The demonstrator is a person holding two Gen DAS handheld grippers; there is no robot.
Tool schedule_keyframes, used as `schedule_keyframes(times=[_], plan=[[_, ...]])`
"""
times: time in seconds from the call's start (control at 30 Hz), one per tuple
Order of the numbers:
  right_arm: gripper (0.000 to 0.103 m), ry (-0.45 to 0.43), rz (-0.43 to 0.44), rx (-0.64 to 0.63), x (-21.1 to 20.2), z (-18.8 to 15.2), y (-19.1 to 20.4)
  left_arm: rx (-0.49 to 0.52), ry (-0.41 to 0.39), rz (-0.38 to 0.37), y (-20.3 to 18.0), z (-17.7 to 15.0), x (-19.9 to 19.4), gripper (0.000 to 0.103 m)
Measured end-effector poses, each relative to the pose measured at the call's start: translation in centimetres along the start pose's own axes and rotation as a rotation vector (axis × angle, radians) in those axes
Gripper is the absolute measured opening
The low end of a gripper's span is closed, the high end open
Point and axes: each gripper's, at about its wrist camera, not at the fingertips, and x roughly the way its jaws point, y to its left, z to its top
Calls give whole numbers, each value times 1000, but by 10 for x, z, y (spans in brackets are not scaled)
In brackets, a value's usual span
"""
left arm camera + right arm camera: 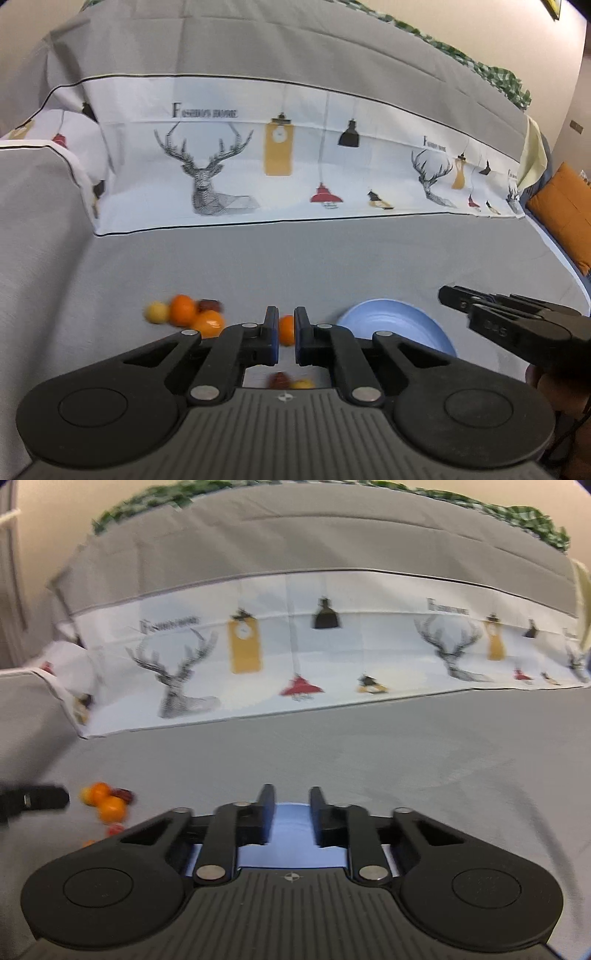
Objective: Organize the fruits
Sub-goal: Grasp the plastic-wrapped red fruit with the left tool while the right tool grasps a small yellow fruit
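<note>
In the left wrist view my left gripper [286, 325] is open and empty above the grey cloth, with a small orange fruit [286, 329] lying beyond the gap between its fingers. A cluster of fruits [184, 314], orange, yellow and dark red, lies to its left. Two small fruits [290, 381], one dark red and one yellow, show under the gripper body. A blue plate [399, 323] sits to the right, empty where it shows. My right gripper [291, 808] is open and empty over the blue plate [291, 827]. The fruit cluster [107, 801] lies to its left.
A grey cloth [332, 266] covers the seat. A white printed band with deer and lamps [258, 166] runs along the backrest. A raised grey armrest [33, 206] stands at the left. An orange cushion [569, 214] lies at the far right.
</note>
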Motion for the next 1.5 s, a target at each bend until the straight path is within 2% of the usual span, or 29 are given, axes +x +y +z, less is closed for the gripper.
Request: schedule_keyframes(times=[0.1,0.2,0.23,0.33,0.37,0.43,0.47,0.53,0.57,0.9,1.03,1.07,1.17,1.33,1.37,1.4,1.47,1.5], plan=[[13,-9,61,-9,-2,3,10,-58,101,-6,31,6,5,9],[13,11,131,-29,2,3,23,-233,259,10,64,-12,30,9],[13,20,151,-43,3,2,28,-251,286,25,70,-14,35,9],[14,77,223,-86,9,-6,44,-252,304,54,72,-19,47,10],[14,98,242,-109,12,-10,50,-228,328,58,68,-22,53,11],[14,127,259,-173,17,-19,62,-148,370,71,55,-26,64,20],[14,128,268,-204,18,-23,68,-120,372,85,50,-28,68,24],[14,130,273,-273,21,-31,79,-118,361,82,45,-34,72,41],[14,136,268,-300,24,-34,84,-120,367,71,44,-36,75,41],[21,150,243,-597,48,-71,127,-114,417,45,50,-45,85,42],[22,164,199,-748,58,-87,146,-109,433,37,50,-48,89,42],[26,157,175,-777,60,-90,148,-106,435,37,49,-48,89,42],[33,153,137,-808,66,-93,152,-97,444,41,48,-49,92,42],[37,171,85,-824,77,-95,150,-82,463,46,45,-52,98,41],[35,172,82,-826,77,-95,149,-80,467,50,45,-52,99,40],[32,166,84,-828,77,-95,149,-77,469,56,44,-52,100,34],[24,154,79,-837,76,-94,148,-80,461,64,44,-50,98,33],[24,157,89,-833,75,-93,147,-82,454,67,44,-49,97,33]])
